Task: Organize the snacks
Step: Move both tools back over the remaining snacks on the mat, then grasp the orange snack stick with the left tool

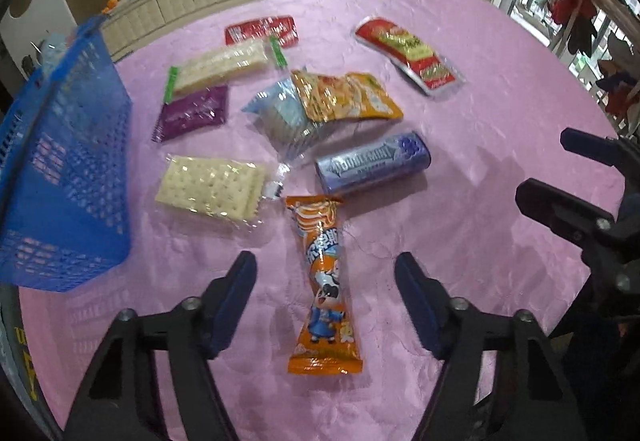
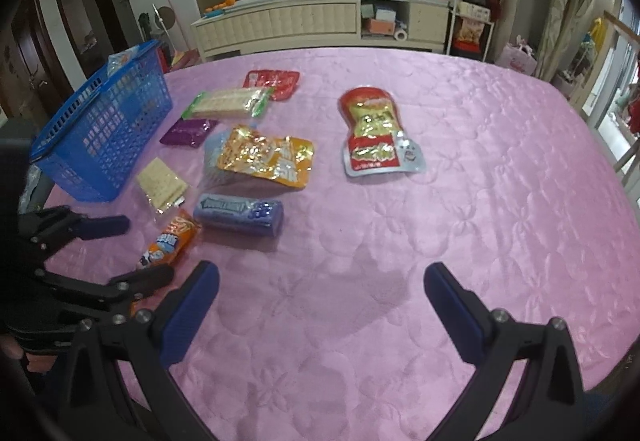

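My left gripper [image 1: 325, 299] has its jaws apart, one either side of the orange snack stick [image 1: 325, 283]; in the left wrist view the pads do not touch it. The stick's long axis runs away from me, parallel to the fingers [image 1: 234, 301], so closing would pinch it across its narrow width. My right gripper [image 2: 322, 307] stands wide over bare pink cloth [image 2: 440, 201], holding nothing, well apart from the stick. The right wrist view shows what the left cannot: the blue basket [image 2: 104, 129] upright and open-topped, near the stick on its far left.
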The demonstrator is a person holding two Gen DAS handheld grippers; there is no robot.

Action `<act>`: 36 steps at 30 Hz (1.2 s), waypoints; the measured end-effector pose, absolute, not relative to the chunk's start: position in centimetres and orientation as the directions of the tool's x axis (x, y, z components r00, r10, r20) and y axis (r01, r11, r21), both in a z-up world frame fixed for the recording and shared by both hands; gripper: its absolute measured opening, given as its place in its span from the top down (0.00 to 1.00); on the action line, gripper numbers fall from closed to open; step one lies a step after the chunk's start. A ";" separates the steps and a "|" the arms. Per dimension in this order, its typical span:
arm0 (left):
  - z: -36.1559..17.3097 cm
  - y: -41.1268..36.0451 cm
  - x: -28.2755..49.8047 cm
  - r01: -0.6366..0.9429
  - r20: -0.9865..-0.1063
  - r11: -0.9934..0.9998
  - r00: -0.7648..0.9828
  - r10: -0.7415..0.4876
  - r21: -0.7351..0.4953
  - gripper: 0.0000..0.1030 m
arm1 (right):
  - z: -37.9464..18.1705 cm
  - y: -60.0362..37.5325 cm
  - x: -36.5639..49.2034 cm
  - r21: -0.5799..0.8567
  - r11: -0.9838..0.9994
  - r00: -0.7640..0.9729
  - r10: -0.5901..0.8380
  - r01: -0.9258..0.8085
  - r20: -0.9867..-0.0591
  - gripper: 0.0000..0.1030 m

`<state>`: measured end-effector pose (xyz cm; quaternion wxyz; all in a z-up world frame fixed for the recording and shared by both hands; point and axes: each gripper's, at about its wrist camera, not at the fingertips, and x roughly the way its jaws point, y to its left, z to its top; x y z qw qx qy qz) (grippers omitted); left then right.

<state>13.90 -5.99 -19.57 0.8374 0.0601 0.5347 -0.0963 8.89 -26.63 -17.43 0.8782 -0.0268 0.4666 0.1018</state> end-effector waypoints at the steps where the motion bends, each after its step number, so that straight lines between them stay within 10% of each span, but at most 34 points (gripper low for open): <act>1: -19.9 -6.0 14.1 0.227 -0.911 0.974 0.401 -0.099 -0.005 0.48 | -17.5 -26.6 8.9 0.056 0.977 0.543 0.162 -0.206 -0.824 0.00; 5: -21.0 -5.8 14.7 0.216 -0.924 0.976 0.365 -0.115 -0.037 0.74 | -17.8 -26.5 9.1 0.071 0.974 0.532 0.177 -0.214 -0.828 0.00; 11: -21.6 -5.5 14.3 0.203 -0.925 0.977 0.358 -0.130 -0.059 0.85 | -17.8 -26.2 9.1 0.071 0.973 0.525 0.179 -0.219 -0.832 0.00; 36: -15.0 -4.5 15.7 0.149 -0.831 0.988 0.543 -0.121 -0.047 0.87 | -15.6 -26.5 14.1 0.006 0.967 0.556 0.152 -0.255 -0.817 0.00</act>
